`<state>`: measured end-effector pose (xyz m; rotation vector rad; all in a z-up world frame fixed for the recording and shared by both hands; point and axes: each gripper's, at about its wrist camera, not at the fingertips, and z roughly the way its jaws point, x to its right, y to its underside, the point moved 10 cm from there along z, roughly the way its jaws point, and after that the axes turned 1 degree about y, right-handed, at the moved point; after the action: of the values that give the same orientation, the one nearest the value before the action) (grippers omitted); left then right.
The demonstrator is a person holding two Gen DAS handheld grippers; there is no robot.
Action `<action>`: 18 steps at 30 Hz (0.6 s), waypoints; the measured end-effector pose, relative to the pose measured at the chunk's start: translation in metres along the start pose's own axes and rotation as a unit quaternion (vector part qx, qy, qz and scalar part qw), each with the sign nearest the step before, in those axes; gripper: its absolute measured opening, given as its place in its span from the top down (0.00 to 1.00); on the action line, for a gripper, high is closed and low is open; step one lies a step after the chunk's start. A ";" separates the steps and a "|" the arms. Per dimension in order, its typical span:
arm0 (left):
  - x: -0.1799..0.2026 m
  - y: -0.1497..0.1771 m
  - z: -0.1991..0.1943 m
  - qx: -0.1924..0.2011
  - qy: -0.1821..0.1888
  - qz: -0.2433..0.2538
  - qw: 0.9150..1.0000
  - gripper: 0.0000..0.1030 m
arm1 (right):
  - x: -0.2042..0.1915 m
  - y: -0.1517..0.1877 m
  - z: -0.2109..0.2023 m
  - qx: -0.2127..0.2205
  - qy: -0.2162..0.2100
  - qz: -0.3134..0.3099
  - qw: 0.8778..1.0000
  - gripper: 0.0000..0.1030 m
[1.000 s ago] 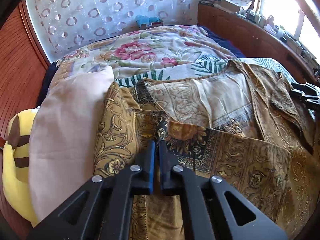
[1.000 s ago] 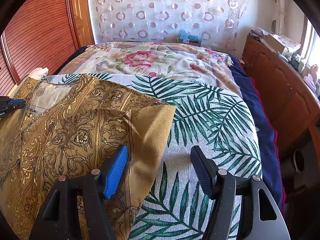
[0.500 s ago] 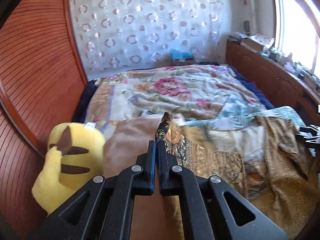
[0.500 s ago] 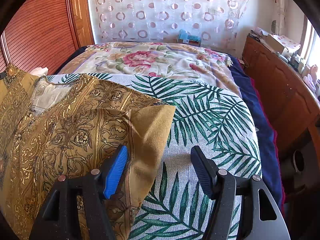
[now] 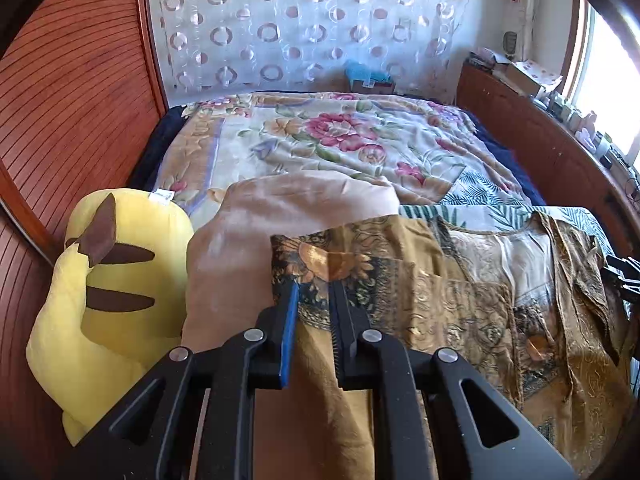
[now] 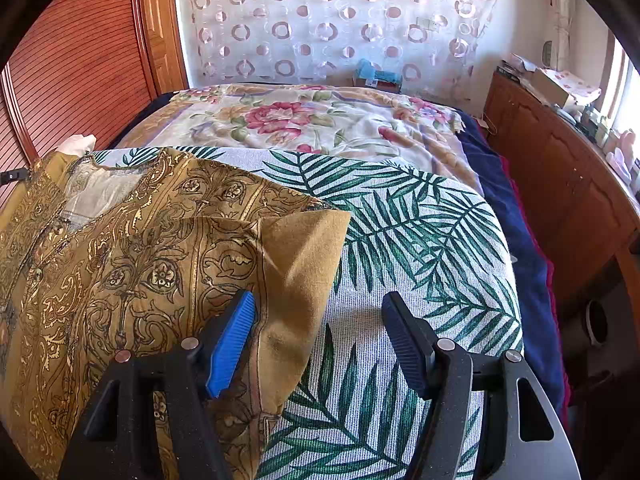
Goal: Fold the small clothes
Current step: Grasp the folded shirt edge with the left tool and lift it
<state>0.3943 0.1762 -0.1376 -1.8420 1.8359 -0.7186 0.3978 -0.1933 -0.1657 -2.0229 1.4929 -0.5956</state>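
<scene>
Left wrist: left hand-held gripper [image 5: 314,300] parted over garment [image 5: 460,304]; right [image 6: 318,324] wide.

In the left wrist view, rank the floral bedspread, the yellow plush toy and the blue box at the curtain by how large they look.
1. floral bedspread
2. yellow plush toy, much nearer the camera, so its true rank against the bedspread is unsure
3. blue box, far away and small

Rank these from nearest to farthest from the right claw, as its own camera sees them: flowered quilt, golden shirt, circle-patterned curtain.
1. Golden shirt, at the right claw's left finger.
2. Flowered quilt, midway up the bed.
3. Circle-patterned curtain, at the far wall.
</scene>
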 end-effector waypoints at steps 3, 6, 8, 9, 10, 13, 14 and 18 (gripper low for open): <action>-0.002 -0.002 0.001 0.003 0.007 0.001 1.000 0.62 | 0.000 0.000 0.000 0.000 0.000 0.000 1.000 0.34; -0.004 -0.003 0.001 0.006 0.005 0.001 1.000 0.50 | 0.000 0.000 0.000 0.000 0.000 0.000 1.000 0.34; -0.006 -0.004 0.002 0.006 0.002 -0.001 1.000 0.50 | 0.000 0.000 0.000 0.000 0.000 0.000 1.000 0.34; -0.008 -0.004 0.003 0.008 -0.003 -0.003 1.000 0.50 | 0.000 0.000 0.000 0.000 0.000 0.000 1.000 0.34; -0.010 -0.005 0.004 0.008 -0.003 -0.004 1.000 0.50 | 0.000 0.000 0.000 0.000 -0.001 0.000 1.000 0.34; -0.008 -0.005 0.007 0.007 0.000 0.002 1.000 0.52 | 0.000 0.000 0.000 0.000 -0.001 0.000 1.000 0.34; -0.006 -0.005 0.009 0.002 0.006 0.004 1.000 0.56 | 0.000 0.000 0.000 0.000 -0.001 0.000 1.000 0.34; -0.005 0.001 0.021 -0.033 0.003 0.006 0.999 0.58 | 0.000 0.000 0.000 0.000 -0.001 0.000 1.000 0.34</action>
<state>0.4067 0.1802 -0.1546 -1.8703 1.8941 -0.6667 0.3977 -0.1934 -0.1657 -2.0233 1.4924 -0.5939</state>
